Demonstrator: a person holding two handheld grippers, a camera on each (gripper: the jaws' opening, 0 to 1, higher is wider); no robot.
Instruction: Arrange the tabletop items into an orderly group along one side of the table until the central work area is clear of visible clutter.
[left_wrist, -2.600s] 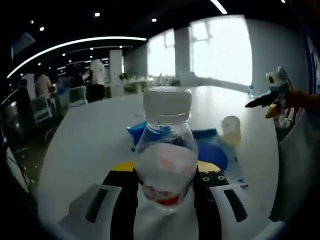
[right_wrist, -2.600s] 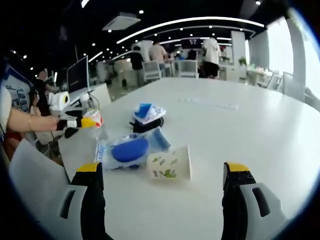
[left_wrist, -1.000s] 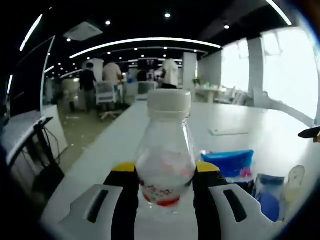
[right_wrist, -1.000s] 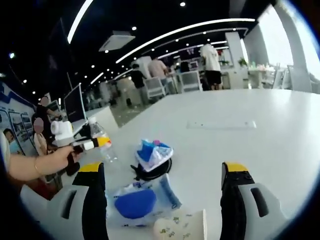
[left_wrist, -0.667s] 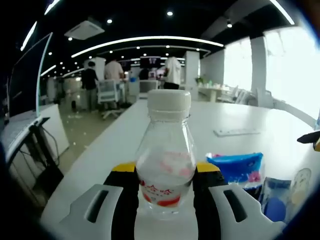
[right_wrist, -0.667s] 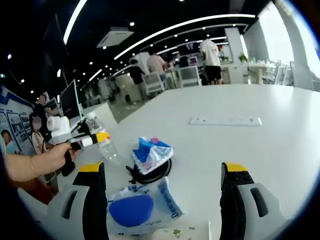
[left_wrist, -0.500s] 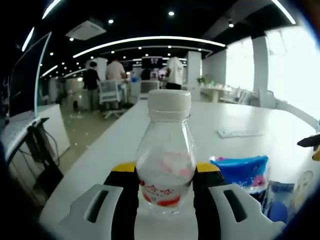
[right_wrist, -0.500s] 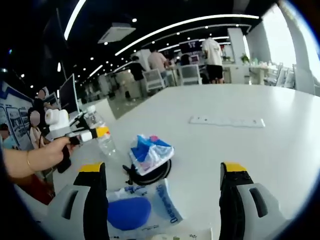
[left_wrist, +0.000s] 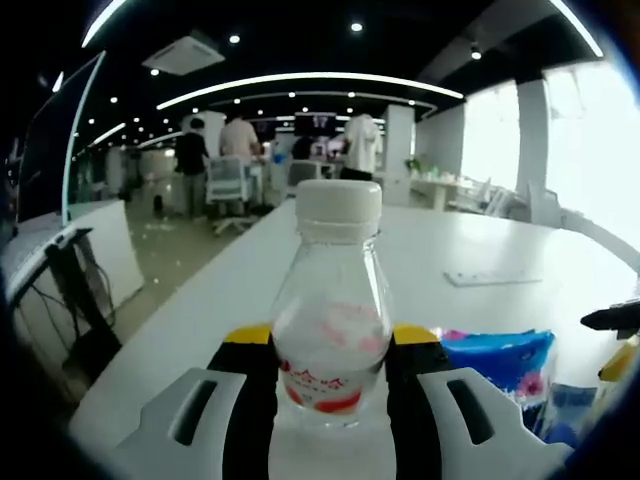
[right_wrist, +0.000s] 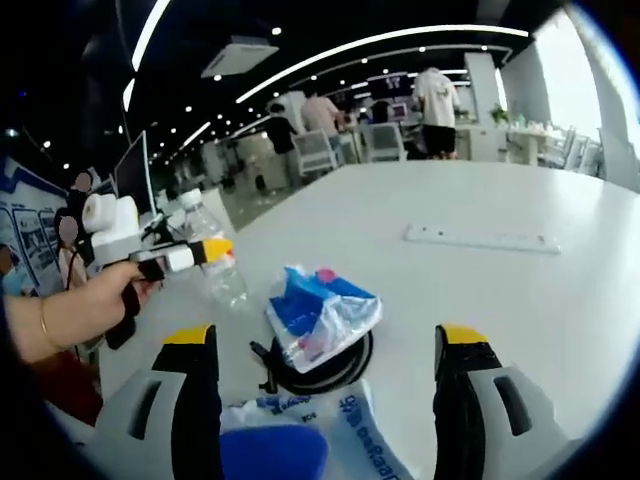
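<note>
A clear plastic bottle (left_wrist: 331, 320) with a white cap and a red label stands upright between the jaws of my left gripper (left_wrist: 329, 345), which is shut on it. From the right gripper view, that bottle (right_wrist: 216, 262) sits in the left gripper (right_wrist: 205, 253), held by a hand at the table's left edge. My right gripper (right_wrist: 325, 350) is open with nothing between its jaws. Just ahead of it lies a blue and white tissue pack (right_wrist: 321, 309) on top of a coiled black cable (right_wrist: 325, 371). A blue packet (right_wrist: 300, 447) lies close between the jaws.
The white table (right_wrist: 480, 290) stretches far ahead with a white power strip (right_wrist: 481, 239) on it. The tissue pack (left_wrist: 500, 358) lies right of the bottle in the left gripper view. Chairs, desks and standing people are in the background.
Both views have swung and moved closer to the table's items. The paper cup has left the right gripper view. The left gripper keeps its hold on the bottle.
</note>
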